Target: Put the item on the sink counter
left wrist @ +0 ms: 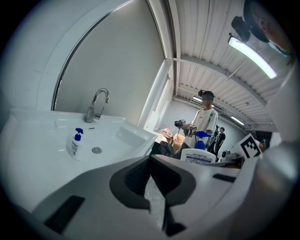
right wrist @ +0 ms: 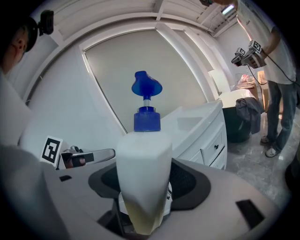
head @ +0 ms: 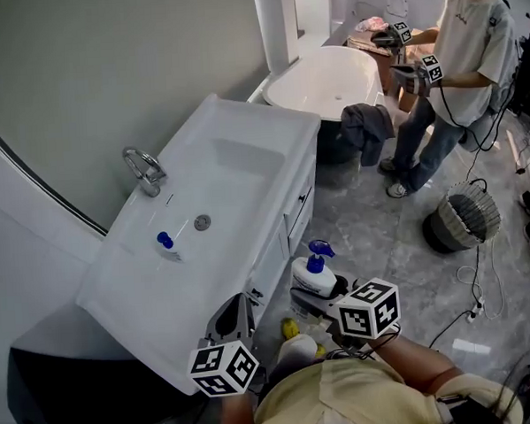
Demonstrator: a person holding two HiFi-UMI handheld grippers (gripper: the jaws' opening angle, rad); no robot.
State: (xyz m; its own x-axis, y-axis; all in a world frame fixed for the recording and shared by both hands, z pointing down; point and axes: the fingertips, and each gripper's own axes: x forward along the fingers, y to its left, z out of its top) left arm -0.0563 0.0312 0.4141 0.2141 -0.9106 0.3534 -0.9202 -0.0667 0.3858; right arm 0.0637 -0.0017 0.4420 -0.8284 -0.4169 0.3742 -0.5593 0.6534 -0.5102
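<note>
Bottle (right wrist: 143, 159): a white pump bottle with a blue head stands upright between the fingers (right wrist: 192, 183) of the right gripper (right wrist: 145, 185), which clamp it at its lower body. In the head view it hangs over the floor (head: 373, 236) in front of the cabinet (head: 294, 216), off the counter (head: 243, 128) and just past its front edge.

There are two pump bottles in all. The second, a small bottle (head: 167, 245) with a blue head, stands in the basin, just beside the drain (head: 202, 222). One faucet (head: 144, 171) rises at the back edge by the mirror (head: 89, 74).

The left gripper (left wrist: 151, 161) is empty, its fingers pressed together at the tips. It sits low at the near corner of the counter, to the left of the held bottle. Each gripper carries one marker cube, so two show at the bottom of the head view.

Something yellow (head: 291, 328) lies low between the two grippers; what it is cannot be told.

Farther off stands one white tub (head: 329, 79), with a dark cloth (head: 365, 126) hanging over its near end. Beside it a second person (head: 468, 36) holds two more grippers. One round basket (head: 465, 218) sits on the floor near that person's feet, and cables trail across the floor to the right of it.

Between the held bottle and the counter top, only the counter's front edge and the left gripper stand close.
</note>
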